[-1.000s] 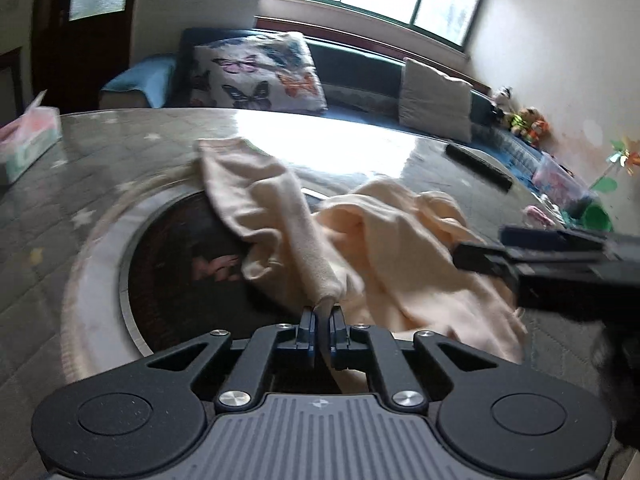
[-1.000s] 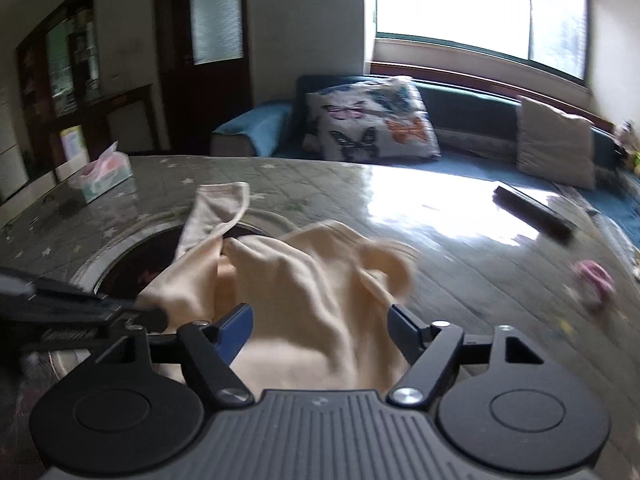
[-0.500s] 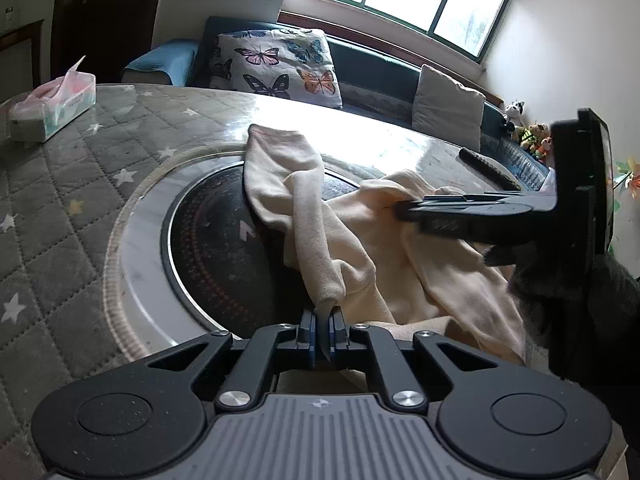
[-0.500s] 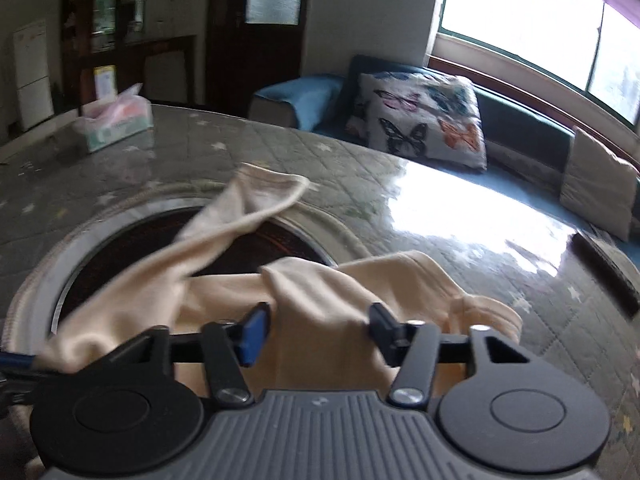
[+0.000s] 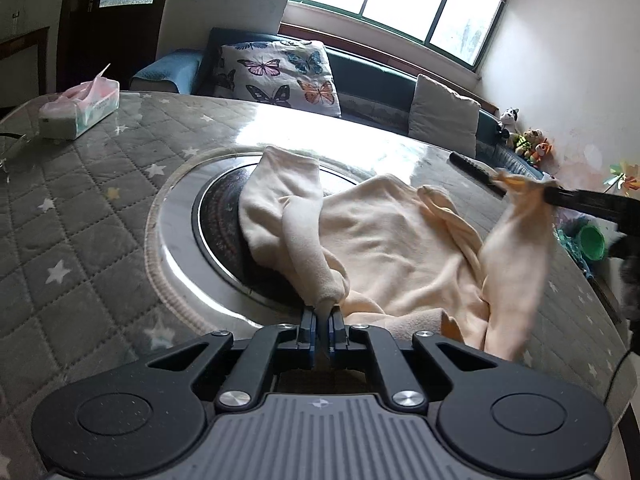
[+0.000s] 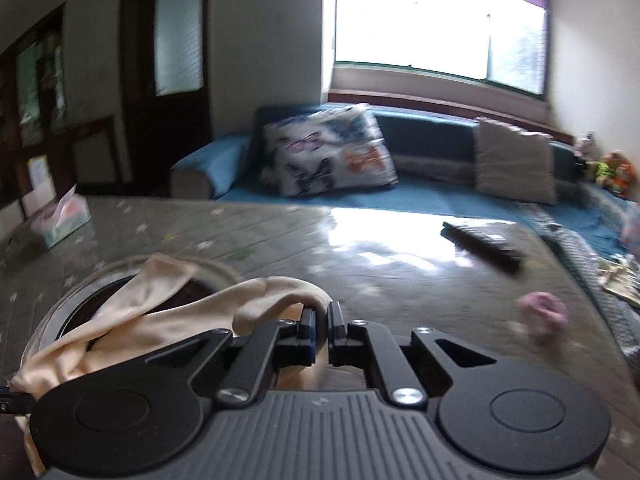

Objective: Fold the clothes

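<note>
A cream long-sleeved garment lies rumpled on the quilted grey table, partly over a round dark inset. My left gripper is shut on a bunched edge of the garment near me. My right gripper is shut on another part of the garment and holds it lifted off the table. In the left wrist view the right gripper shows at the right, with cloth hanging from its tips. One sleeve lies across the inset.
A tissue box stands at the table's far left. A black remote lies at the far right, and a small pink object sits nearer. A sofa with a butterfly pillow runs behind the table.
My right gripper has shut on the garment and pulled it up and to the right. My left gripper keeps its hold, and the garment is stretched wider between the two.
</note>
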Motion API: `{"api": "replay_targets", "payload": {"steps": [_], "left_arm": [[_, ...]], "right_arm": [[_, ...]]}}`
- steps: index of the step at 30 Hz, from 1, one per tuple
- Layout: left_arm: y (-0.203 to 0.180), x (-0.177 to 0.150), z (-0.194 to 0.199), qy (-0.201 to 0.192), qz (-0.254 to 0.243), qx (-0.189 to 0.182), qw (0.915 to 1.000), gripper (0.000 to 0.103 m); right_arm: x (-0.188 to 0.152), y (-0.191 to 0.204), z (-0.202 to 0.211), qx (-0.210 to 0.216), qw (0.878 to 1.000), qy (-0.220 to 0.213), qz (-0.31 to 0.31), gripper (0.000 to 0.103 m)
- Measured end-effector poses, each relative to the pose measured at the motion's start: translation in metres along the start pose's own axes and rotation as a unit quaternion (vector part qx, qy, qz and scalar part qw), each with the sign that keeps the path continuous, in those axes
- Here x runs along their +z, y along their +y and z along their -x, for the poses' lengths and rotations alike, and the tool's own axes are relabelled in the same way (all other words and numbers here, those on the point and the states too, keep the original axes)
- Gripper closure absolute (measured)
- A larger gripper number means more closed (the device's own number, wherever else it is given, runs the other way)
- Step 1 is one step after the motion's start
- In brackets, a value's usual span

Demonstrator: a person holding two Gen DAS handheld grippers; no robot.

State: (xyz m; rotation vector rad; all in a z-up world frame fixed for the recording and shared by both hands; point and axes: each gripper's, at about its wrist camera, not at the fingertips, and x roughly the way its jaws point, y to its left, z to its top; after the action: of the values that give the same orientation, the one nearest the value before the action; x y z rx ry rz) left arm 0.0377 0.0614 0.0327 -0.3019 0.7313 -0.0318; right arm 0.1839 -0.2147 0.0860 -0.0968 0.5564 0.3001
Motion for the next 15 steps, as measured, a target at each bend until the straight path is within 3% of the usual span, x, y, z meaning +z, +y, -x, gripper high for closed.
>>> {"api": "replay_targets", "payload": {"steps": [8,15], "left_arm": [[-0.006,-0.025,0.029,0.011,-0.017,-0.01,0.9997,0.097],[-0.009,-0.045,0.034,0.046,-0.042,-0.019,0.9979,0.095]], "right_arm": [[-0.035,-0.071,0.065,-0.078,0.996,-0.005,-0.053,0.099],[-0.097,-0.114,0.083,-0.121,0.985,0.06,-0.104,0.095]]}}
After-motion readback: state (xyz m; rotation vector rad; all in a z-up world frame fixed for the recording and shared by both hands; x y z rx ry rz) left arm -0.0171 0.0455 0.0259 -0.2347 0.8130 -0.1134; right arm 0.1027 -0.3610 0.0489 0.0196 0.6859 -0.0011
